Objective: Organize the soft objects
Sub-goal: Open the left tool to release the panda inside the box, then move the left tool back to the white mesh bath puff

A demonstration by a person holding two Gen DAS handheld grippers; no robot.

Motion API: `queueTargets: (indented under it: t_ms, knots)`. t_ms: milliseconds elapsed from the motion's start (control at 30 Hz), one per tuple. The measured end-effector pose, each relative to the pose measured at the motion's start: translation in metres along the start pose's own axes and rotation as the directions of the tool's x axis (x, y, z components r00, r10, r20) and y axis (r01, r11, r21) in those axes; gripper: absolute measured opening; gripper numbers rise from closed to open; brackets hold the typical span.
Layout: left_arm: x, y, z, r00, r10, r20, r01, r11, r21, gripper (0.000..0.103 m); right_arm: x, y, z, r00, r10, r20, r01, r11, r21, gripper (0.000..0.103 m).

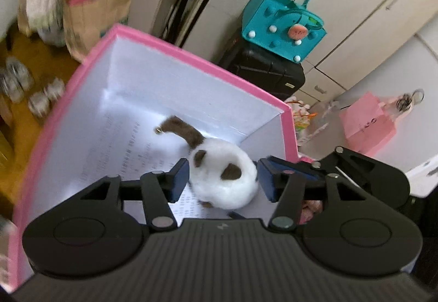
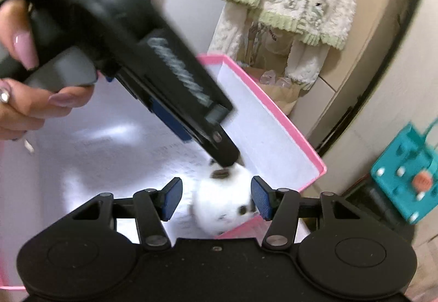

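Plush toy (image 1: 223,170) lies inside pink box (image 1: 175,53), near its corner. Left gripper (image 1: 223,179) and right gripper (image 2: 216,199) both part-open around it, not pinching. Lift straight clear, don't snag fur.

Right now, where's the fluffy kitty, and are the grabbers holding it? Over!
Left gripper open around plush cat, pads not pressing. Right gripper open. Cat lies inside pink box. Nothing blocking.
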State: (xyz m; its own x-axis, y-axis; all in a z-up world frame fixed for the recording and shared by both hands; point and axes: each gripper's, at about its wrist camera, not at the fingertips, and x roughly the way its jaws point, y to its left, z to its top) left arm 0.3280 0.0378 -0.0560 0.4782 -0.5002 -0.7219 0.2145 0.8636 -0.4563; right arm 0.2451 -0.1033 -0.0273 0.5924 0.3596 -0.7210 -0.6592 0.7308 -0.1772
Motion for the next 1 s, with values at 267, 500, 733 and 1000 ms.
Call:
queueTargets:
  t_ms: [267,500,733,1000]
  knots:
    - [-0.062,-0.025,-0.03,0.991,0.117,0.06,-0.127,0.971,0.201,0.069,-0.064,0.014,-0.023,0.986,0.138,0.094,-0.155,0.966,0.209,0.06]
    - [-0.104,-0.037,-0.063,0.997,0.075,-0.016,-0.07,0.98,0.186,0.071,-0.107,0.028,-0.036,0.985,0.154,0.082,-0.171,0.946,0.276,0.061]
    - [-0.151,-0.063,-0.098,0.996,0.082,0.022,-0.085,0.96,0.268,0.075,-0.151,0.037,-0.051,0.983,0.154,0.105,-0.178,0.938,0.298,0.062]
    - [-0.191,-0.107,-0.142,1.0,0.013,0.026,-0.023,0.904,0.426,0.083,-0.202,0.051,-0.077,0.972,0.18,0.149,-0.219,0.923,0.316,0.071]
